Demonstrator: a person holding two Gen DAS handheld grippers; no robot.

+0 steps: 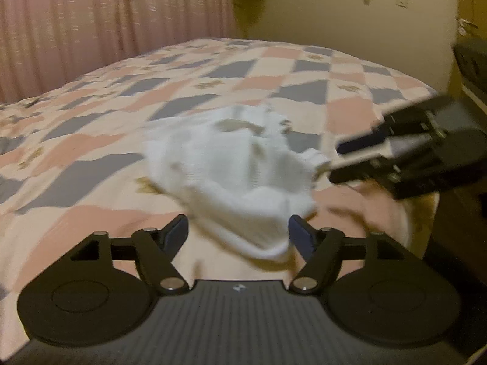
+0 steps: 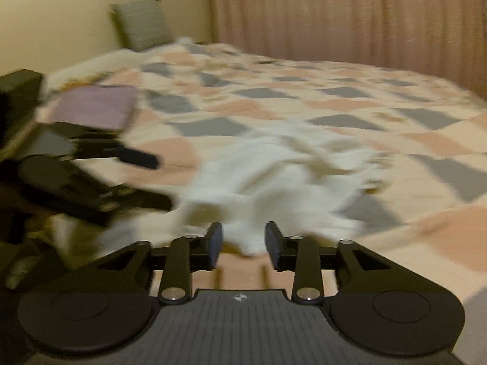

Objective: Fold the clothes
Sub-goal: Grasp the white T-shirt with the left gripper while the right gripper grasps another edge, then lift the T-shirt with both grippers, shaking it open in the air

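A small white garment (image 1: 231,170) lies crumpled on the patchwork bedspread (image 1: 91,127) near the bed's near edge, blurred by motion. My left gripper (image 1: 239,237) is open, its fingers on either side of the garment's near end. My right gripper (image 2: 243,241) is open just short of the garment (image 2: 274,176). In the left wrist view the right gripper (image 1: 338,159) comes in from the right, its tips at the garment's right corner. The left gripper (image 2: 162,182) shows at the left of the right wrist view.
A folded purple cloth (image 2: 94,111) lies on the bed to the left. A grey cushion (image 2: 141,24) leans on the wall at the bed's far corner. Pink curtains (image 1: 106,15) hang behind the bed. Dark furniture (image 1: 471,70) stands beyond the bed's right edge.
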